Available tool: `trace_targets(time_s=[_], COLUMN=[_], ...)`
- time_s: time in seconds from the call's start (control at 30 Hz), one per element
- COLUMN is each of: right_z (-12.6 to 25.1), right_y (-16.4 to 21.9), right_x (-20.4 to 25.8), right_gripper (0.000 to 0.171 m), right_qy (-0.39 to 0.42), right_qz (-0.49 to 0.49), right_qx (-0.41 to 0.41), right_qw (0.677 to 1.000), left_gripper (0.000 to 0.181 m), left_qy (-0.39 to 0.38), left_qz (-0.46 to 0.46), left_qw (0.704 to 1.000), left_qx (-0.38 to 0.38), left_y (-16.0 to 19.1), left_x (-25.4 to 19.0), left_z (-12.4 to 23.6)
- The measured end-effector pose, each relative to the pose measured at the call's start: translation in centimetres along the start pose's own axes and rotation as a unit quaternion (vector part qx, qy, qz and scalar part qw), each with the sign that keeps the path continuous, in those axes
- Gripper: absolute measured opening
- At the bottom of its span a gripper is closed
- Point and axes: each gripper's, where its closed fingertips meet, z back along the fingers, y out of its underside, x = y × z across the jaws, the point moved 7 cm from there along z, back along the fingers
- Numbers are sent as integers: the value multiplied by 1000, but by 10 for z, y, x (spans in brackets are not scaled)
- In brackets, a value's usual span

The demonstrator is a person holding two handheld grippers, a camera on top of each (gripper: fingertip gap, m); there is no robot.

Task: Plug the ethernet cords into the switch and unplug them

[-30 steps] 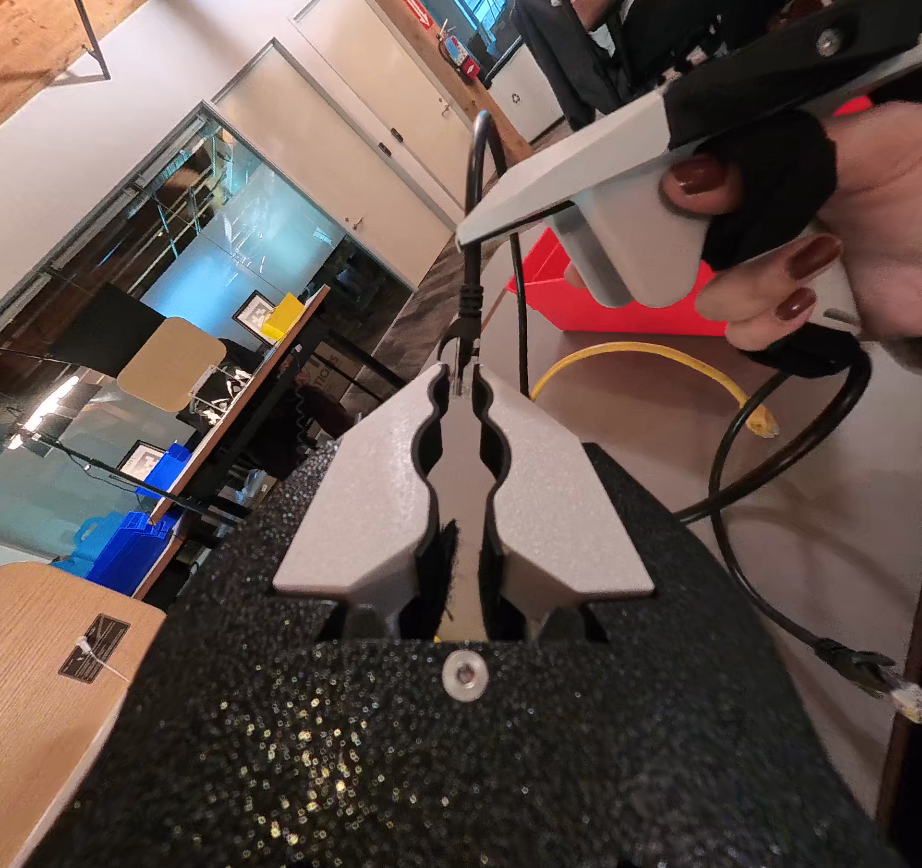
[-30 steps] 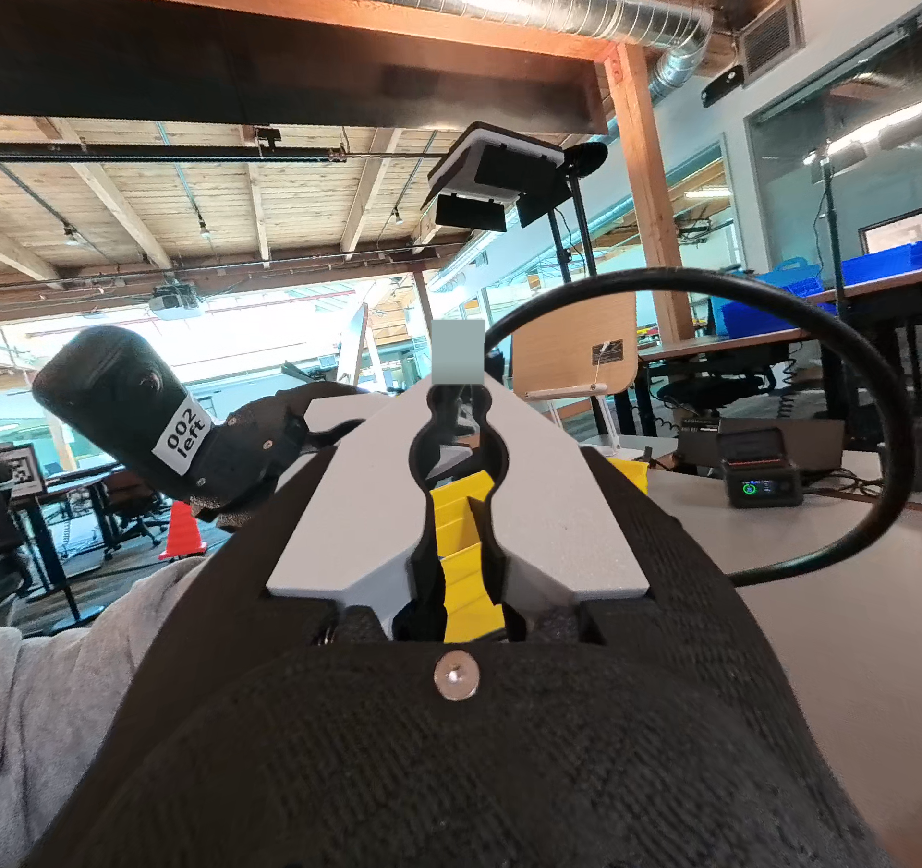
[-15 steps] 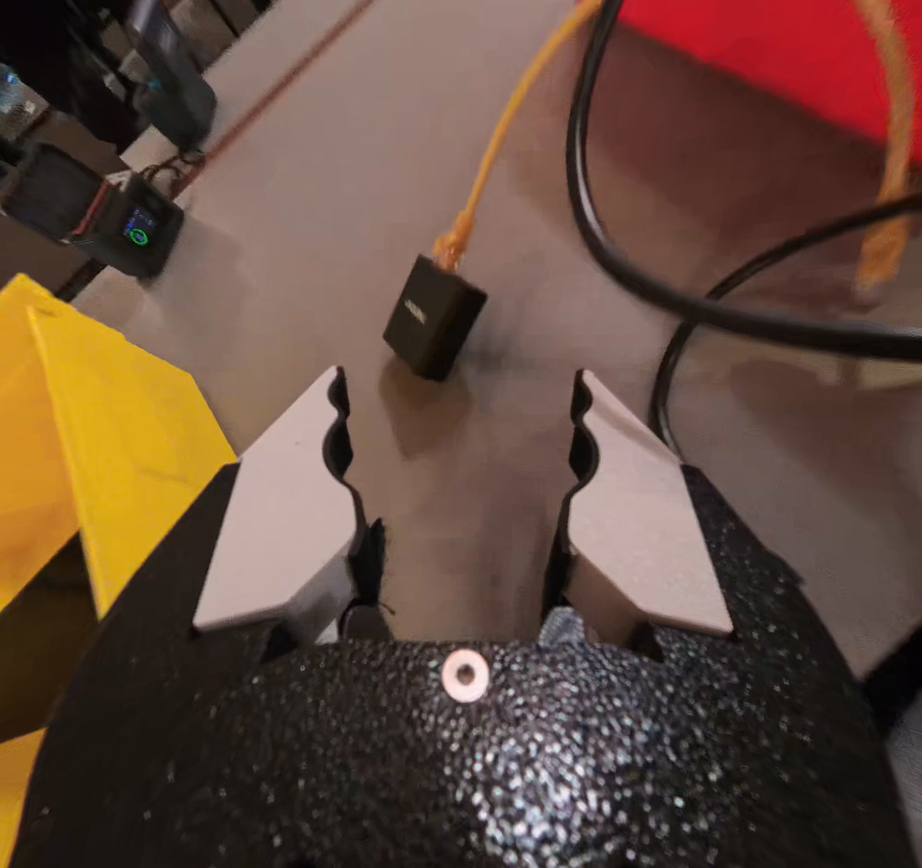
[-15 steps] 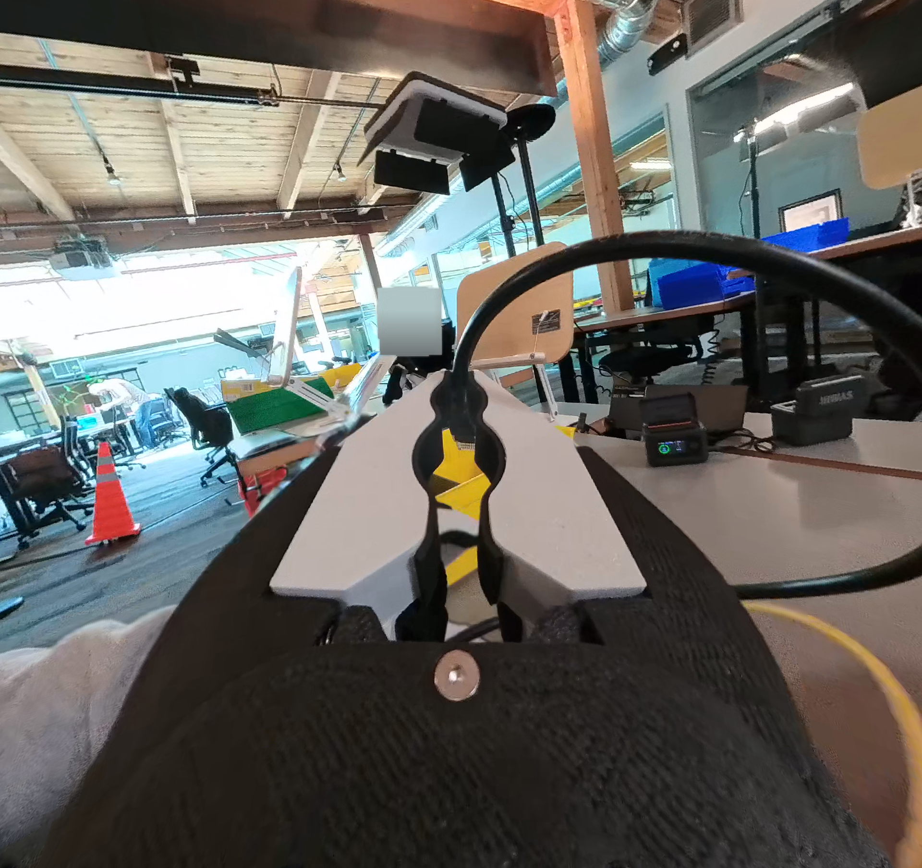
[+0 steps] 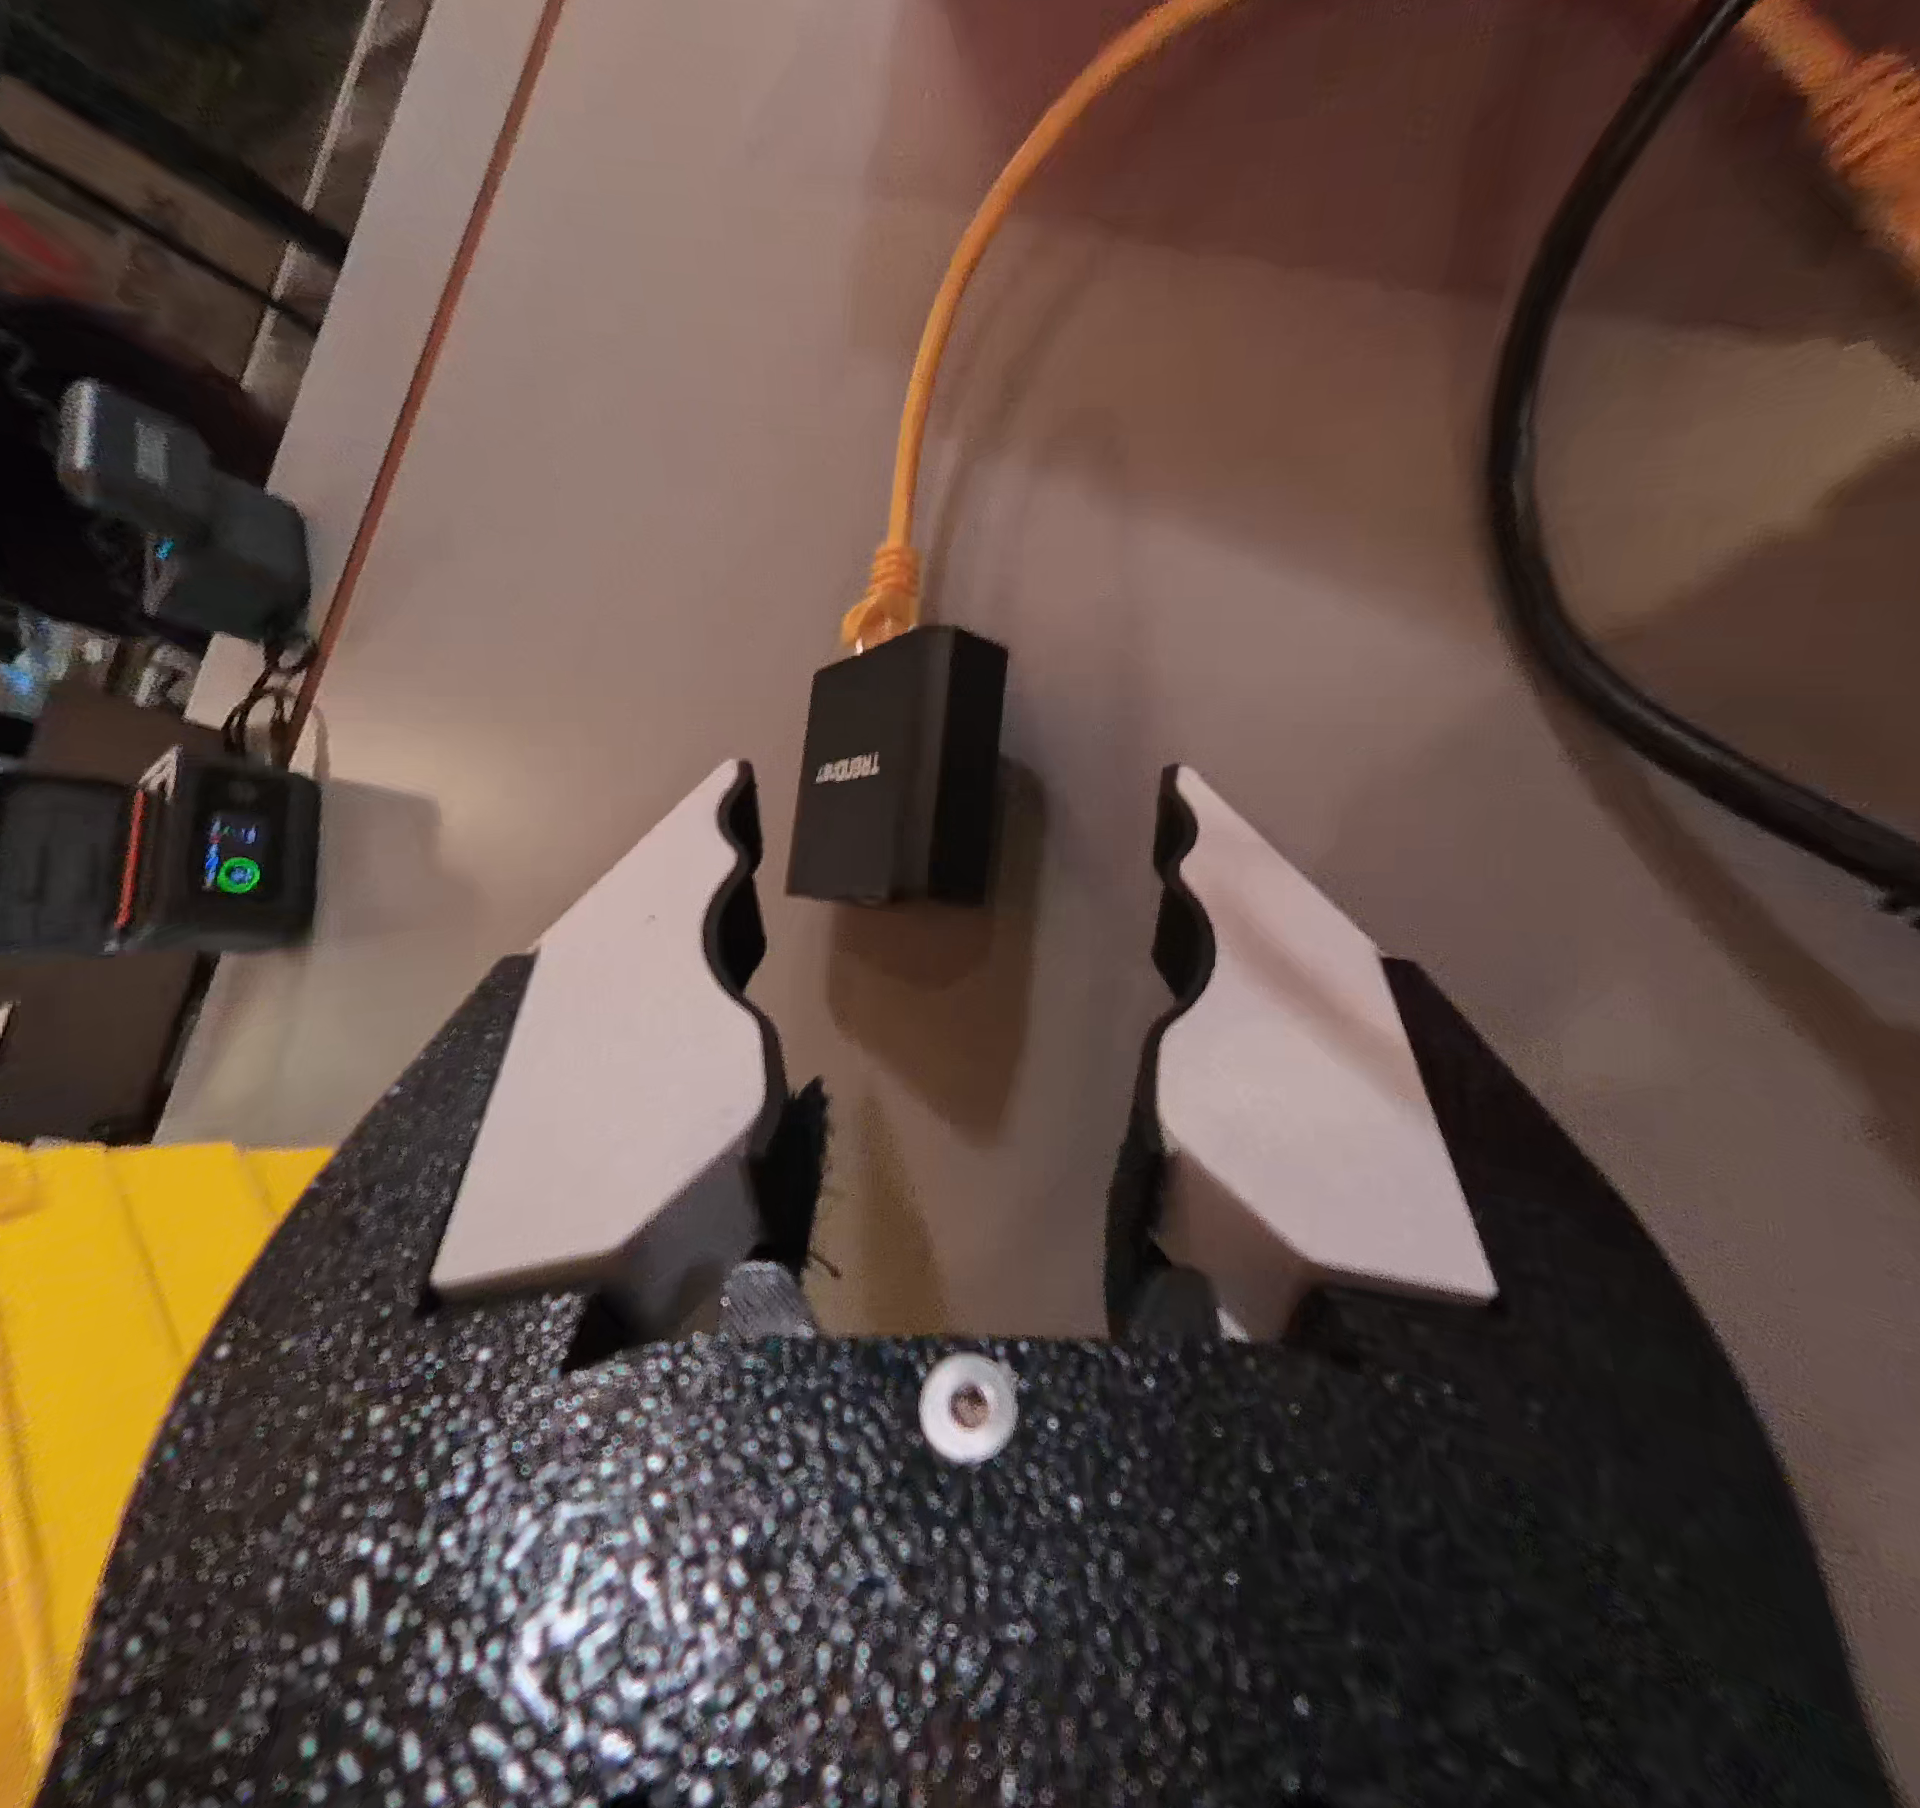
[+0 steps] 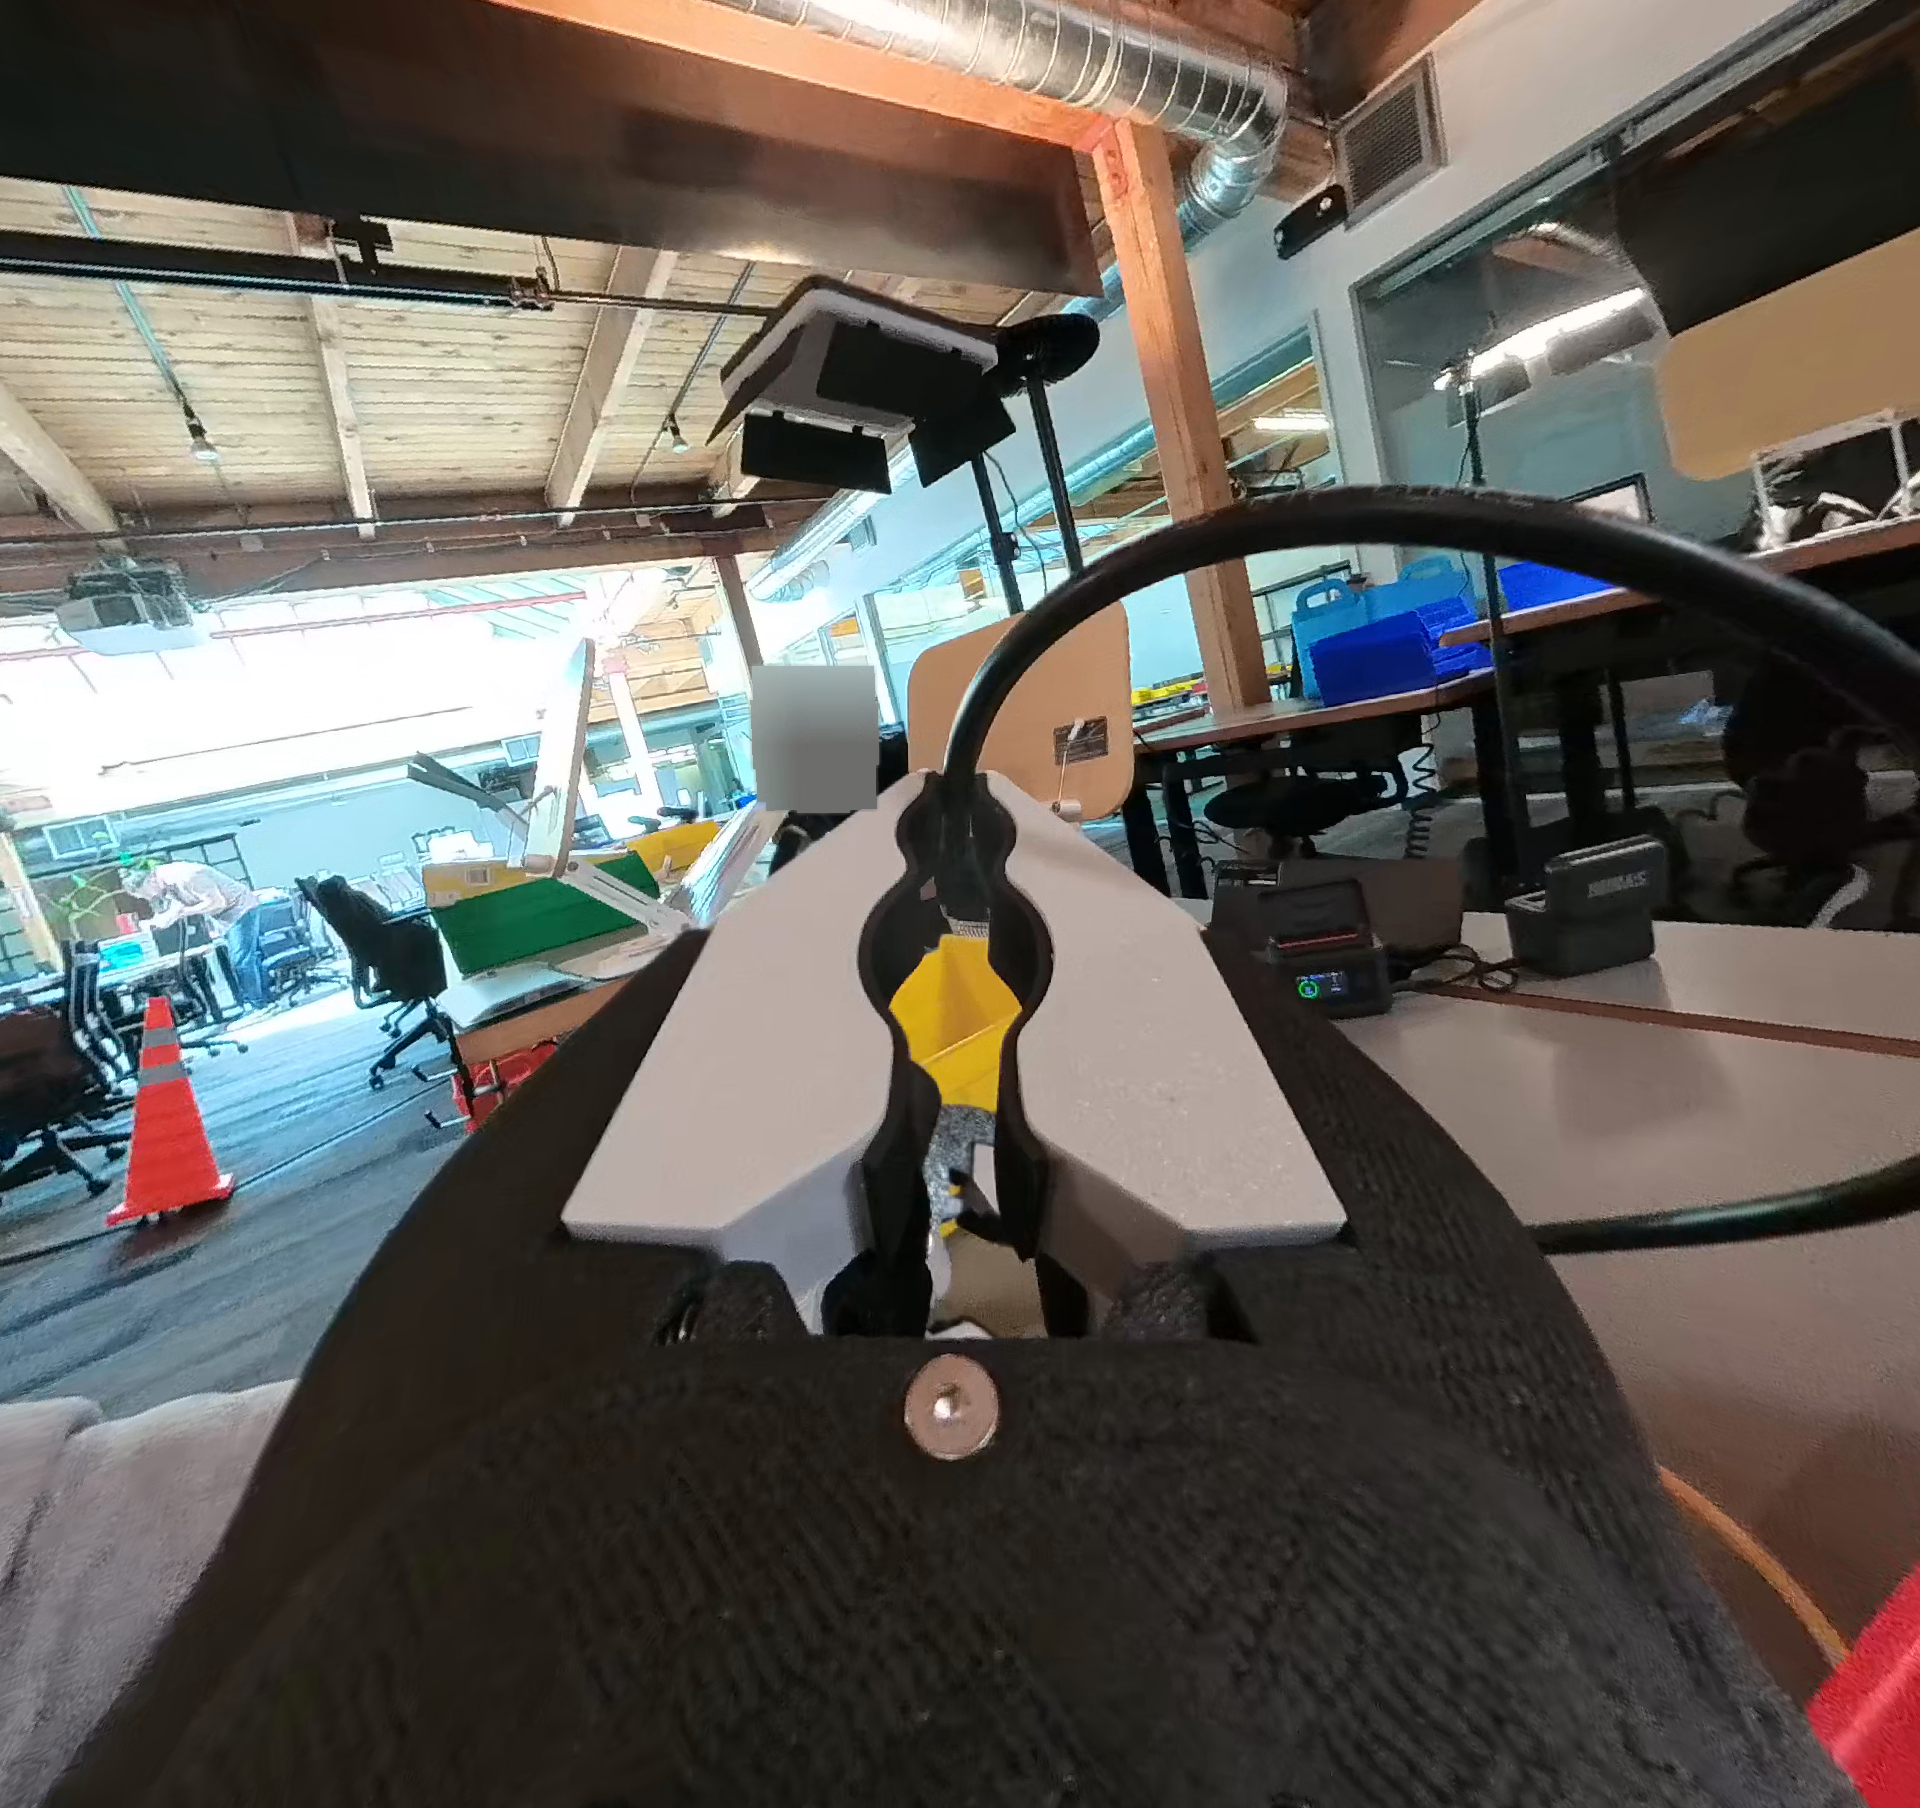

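Observation:
In the left wrist view a small black switch box (image 5: 899, 766) lies on the grey table (image 5: 665, 408) with a yellow ethernet cord (image 5: 971, 241) plugged into its far end. My left gripper (image 5: 956, 797) is open and empty, its tips just short of the box on either side. A black cord (image 5: 1558, 511) curves past on the right. In the right wrist view my right gripper (image 6: 961, 802) is shut on the plug end of the black ethernet cord (image 6: 1351, 522), held up in the air; the cord loops away to the right.
A yellow bin (image 5: 94, 1343) sits at the left near my left gripper. Black battery chargers (image 5: 177, 849) stand along the table's left edge; they also show in the right wrist view (image 6: 1340, 969). A red bin corner (image 6: 1870, 1696) is at the lower right. The tips of one gripper are about 25 cm away from the tips of the other.
My left gripper let go of the black cord's plug, opened, swung down to the table and closed in on the switch box. My right gripper kept its hold on the black cord.

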Motion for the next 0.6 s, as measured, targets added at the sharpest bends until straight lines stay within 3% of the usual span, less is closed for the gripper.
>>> trace_targets(time_s=[0.17,0.33,0.47,0.6], right_z=[4,5,4,2], right_y=[-5,-2,5,18], right_x=[-8,-13,-18,-29], right_gripper=[3,2,2,2], right_qy=[0,-4,-2,13], right_qz=[-5,-17,-24,-27], right_qx=[-2,3,10,30], right_qw=[1000,1000,1000,999], left_gripper=[60,38,30,21], left_qy=[28,22,-26,-11], left_qz=[47,-12,-39,61], left_qw=[998,1000,999,996], left_qx=[-6,-15,17,-71], left_y=[4,6,6,-3], left_x=[11,14,20,15], left_z=[-13,-20,-23,-6])
